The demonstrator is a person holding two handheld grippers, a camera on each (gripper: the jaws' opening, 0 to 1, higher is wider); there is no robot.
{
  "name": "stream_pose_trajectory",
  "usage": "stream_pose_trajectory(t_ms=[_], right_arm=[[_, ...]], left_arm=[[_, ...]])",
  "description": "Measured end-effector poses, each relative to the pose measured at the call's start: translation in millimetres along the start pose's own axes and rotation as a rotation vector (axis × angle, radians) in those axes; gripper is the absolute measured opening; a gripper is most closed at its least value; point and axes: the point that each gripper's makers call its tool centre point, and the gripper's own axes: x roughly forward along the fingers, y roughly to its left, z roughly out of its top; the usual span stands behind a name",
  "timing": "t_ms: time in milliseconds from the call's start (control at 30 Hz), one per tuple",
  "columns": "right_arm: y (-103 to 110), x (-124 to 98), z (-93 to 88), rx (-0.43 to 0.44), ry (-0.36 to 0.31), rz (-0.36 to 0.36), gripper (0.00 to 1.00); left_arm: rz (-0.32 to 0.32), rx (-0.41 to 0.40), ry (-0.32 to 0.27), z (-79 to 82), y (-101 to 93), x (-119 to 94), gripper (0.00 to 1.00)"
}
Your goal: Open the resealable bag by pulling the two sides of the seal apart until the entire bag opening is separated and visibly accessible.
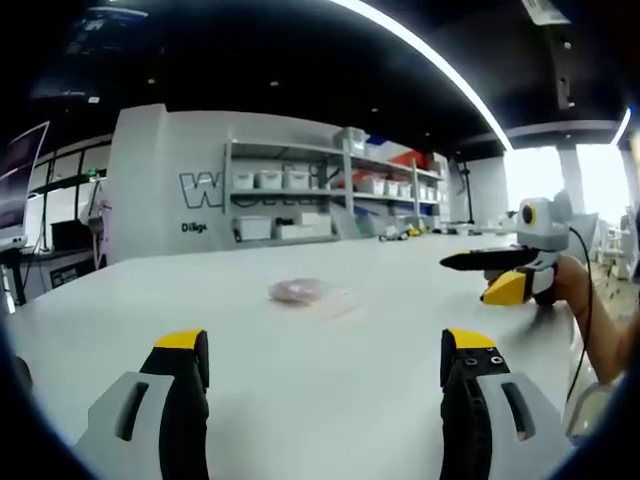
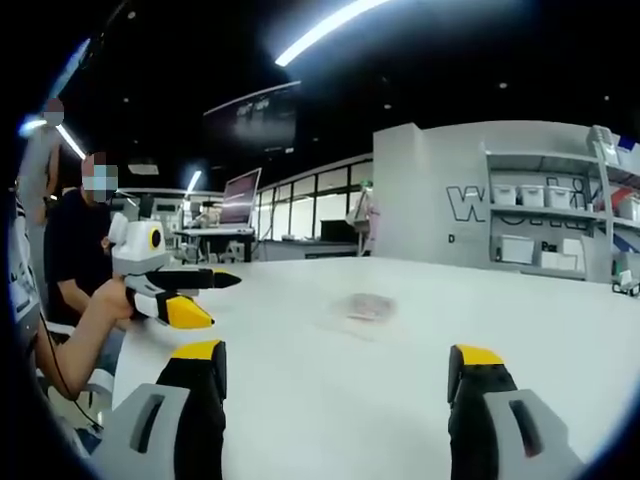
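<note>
Resealable bag [image 1: 300, 292] [image 2: 366, 306] flat on desk [image 1: 330, 380] [image 2: 330, 400]; beyond bag, storage shelves [image 1: 330, 190]. Left tongs [image 1: 325, 365] and right tongs [image 2: 335, 375] spread wide, short of bag.

The left tongs [image 1: 325, 372] stand with jaws spread wide apart, yellow tips up, holding nothing. The right tongs [image 2: 335, 378] stand likewise, jaws wide, nothing between them. In the left gripper view the right tongs [image 1: 505, 275] enter from the right, held in a hand [image 1: 572, 282] with the forearm trailing down. In the right gripper view the left tongs [image 2: 195, 295] enter from the left, held in a hand [image 2: 118, 298].
</note>
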Motion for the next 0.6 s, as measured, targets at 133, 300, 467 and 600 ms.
stream_pose_trajectory(t_ms=[133, 300, 467, 600], right_arm=[[0, 2, -0.3, 0.0, 0.005, 0.007, 0.92], [-1, 4, -0.6, 0.004, 0.011, 0.009, 0.88], [-2, 8, -1.7, 0.002, 0.021, 0.016, 0.85], [-1, 11, -1.6, 0.001, 0.024, 0.02, 0.84]], left_arm=[[-0.002, 0.002, -0.005, 0.7, -0.3, 0, 0.96], [-0.002, 0.003, -0.013, 2.0, -0.4, 0, 0.96], [0.002, 0.005, -0.018, 2.8, 0.0, -1, 0.95], [0.005, 0.009, -0.022, 3.4, 0.4, -1, 0.95]])
